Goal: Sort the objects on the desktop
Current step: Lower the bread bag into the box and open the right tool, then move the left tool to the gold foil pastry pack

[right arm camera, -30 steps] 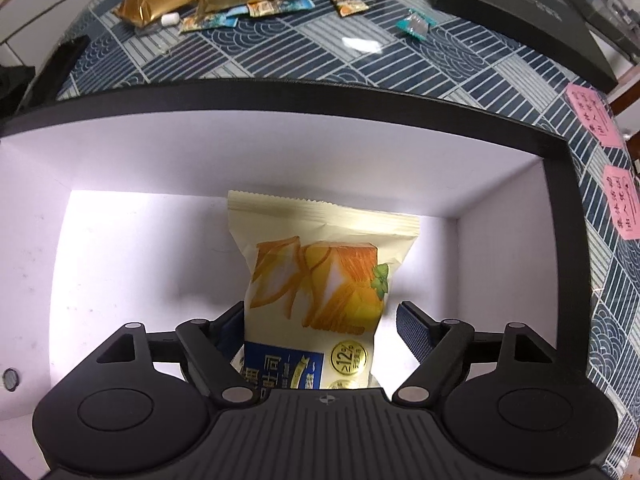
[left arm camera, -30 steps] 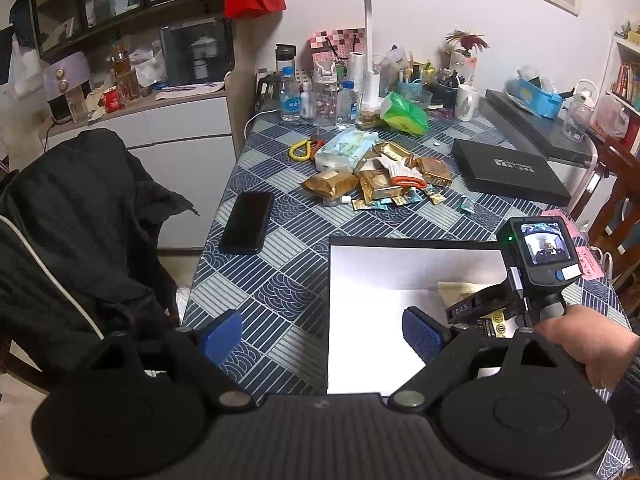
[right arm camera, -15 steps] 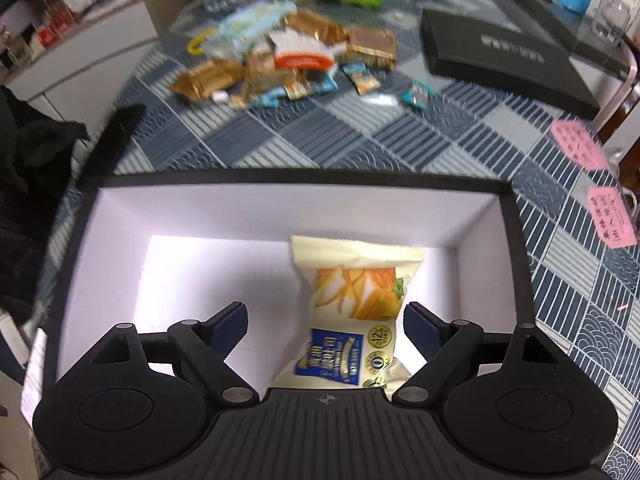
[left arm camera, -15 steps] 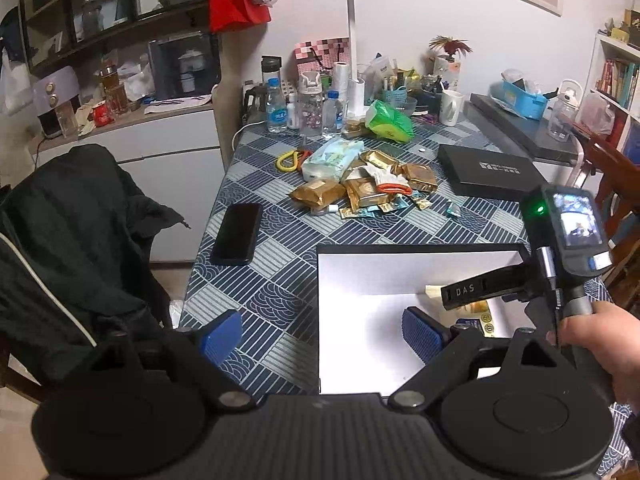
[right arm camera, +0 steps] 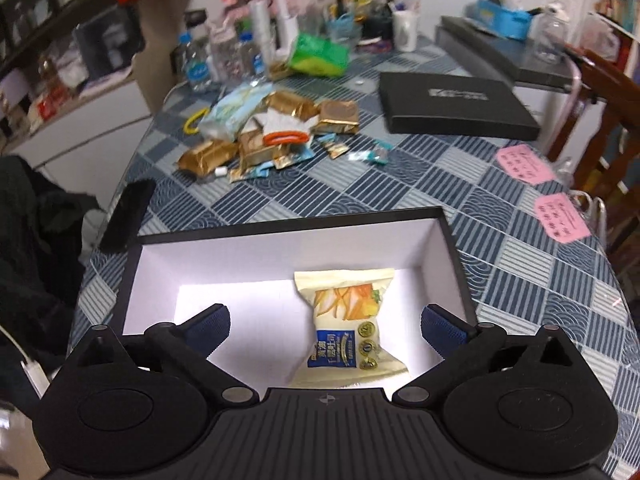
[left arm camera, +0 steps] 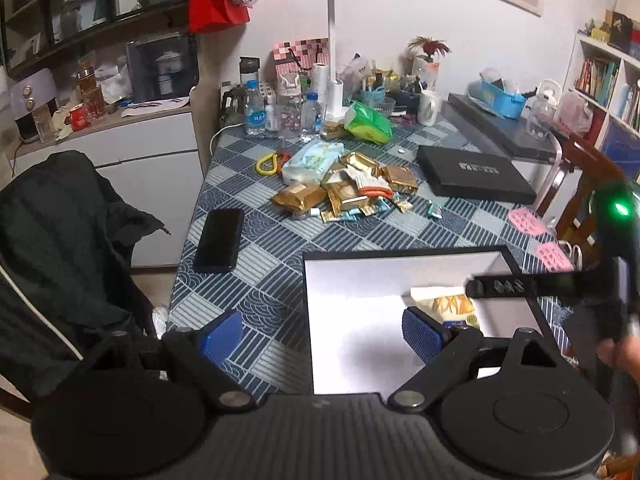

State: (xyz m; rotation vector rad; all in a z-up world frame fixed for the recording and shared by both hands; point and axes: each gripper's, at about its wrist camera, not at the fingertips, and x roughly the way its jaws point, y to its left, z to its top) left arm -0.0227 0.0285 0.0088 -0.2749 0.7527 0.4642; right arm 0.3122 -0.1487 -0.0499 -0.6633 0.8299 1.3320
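Snack packet (right arm camera: 346, 330) lies partly hidden behind right gripper (right arm camera: 325, 322), seemingly untouched.

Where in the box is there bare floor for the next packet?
Left half of the white-lined black box is bare, bordered by its left wall and the cream bread packet. Only a narrow strip remains right of the packet. The gold snack pile beyond is crowded.

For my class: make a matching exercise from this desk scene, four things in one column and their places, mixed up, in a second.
Things
1. cream bread packet
2. black phone
3. flat black lid
4. pink sticky notes

Places
A. table's left edge
B. inside the white-lined box
C. table's right edge
D. far right, beyond the gold wrapper pile

Pairs: 1-B, 2-A, 3-D, 4-C
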